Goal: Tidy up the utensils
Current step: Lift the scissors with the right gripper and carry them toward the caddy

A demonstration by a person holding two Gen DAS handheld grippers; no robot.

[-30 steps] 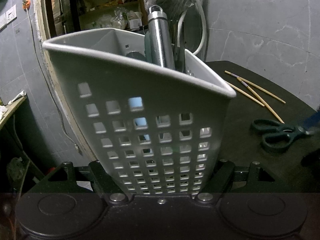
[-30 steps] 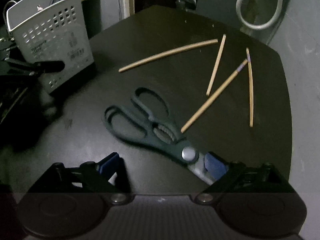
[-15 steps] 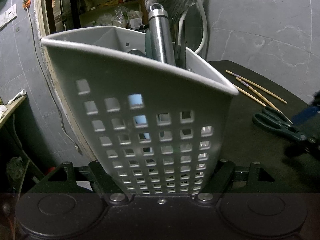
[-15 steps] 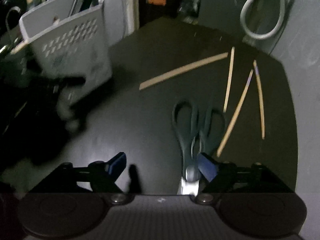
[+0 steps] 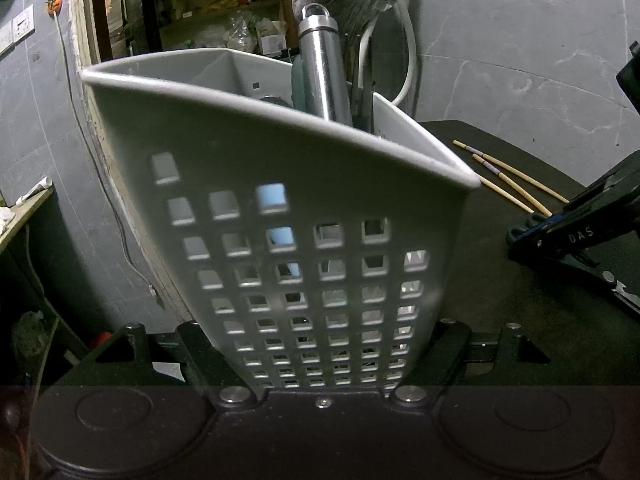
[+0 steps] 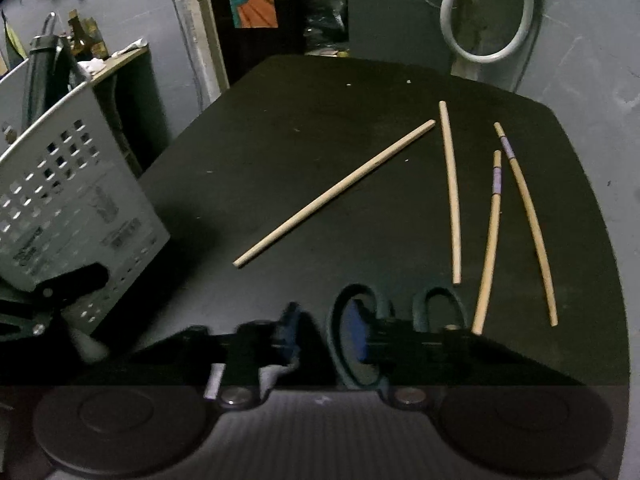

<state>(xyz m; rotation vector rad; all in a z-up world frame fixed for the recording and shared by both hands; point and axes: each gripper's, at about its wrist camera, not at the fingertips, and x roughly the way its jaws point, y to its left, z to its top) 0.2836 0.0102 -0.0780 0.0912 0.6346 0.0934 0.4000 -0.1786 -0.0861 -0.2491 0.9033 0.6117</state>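
Note:
My left gripper (image 5: 320,332) is shut on the base of a grey perforated utensil basket (image 5: 320,200), tilted, with a steel handle (image 5: 320,72) and dark tools standing in it. The basket (image 6: 60,200) also shows at the left of the right wrist view. Dark green scissors (image 6: 440,304) lie on the black table (image 6: 320,120), handles pointing away. My right gripper (image 6: 322,332) is closing, its blue pads pinching the rim of the left handle loop; the picture is blurred there. Several bamboo chopsticks (image 6: 452,192) lie beyond the scissors. The right gripper (image 5: 560,236) appears at the right of the left wrist view.
A grey hose (image 6: 488,12) hangs on the wall behind the table's far right corner. The table's rounded far edge runs close behind the chopsticks. A doorway with cluttered shelves (image 5: 208,12) opens behind the basket, past the table's left edge.
The right gripper slid over the scissors and its jaws went from wide apart to nearly together on a handle loop. The scissors turned, handles now pointing away. The left gripper and basket stayed put.

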